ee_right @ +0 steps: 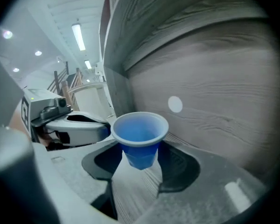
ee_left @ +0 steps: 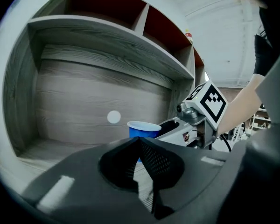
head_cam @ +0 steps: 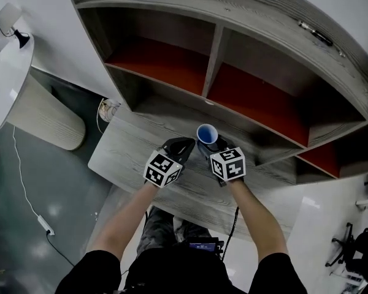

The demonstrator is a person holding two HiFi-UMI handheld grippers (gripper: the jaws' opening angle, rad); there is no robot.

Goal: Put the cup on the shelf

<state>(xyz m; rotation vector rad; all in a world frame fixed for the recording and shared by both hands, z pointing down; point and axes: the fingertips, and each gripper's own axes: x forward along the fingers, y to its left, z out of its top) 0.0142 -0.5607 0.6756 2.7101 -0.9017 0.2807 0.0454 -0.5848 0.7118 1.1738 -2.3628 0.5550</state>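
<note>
A small blue cup (head_cam: 207, 133) (ee_right: 140, 134) stands upright between the pads of my right gripper (head_cam: 212, 146) (ee_right: 140, 147), which is shut on its lower half. Its base hangs a little above the grey wooden bottom board of the shelf (head_cam: 141, 141). My left gripper (head_cam: 183, 144) (ee_left: 139, 141) sits just left of the cup with its jaws closed together and nothing in them. In the left gripper view the cup (ee_left: 143, 129) shows past its tips, with the right gripper (ee_left: 177, 127) beside it.
The shelf's back panel (ee_right: 214, 106) carries a white dot (ee_left: 114, 117) right behind the cup. Above are two red-backed compartments (head_cam: 165, 63) split by a divider (head_cam: 213, 57). A white round pedestal table (head_cam: 12, 84) and a floor cable with a power strip (head_cam: 44, 224) lie to the left.
</note>
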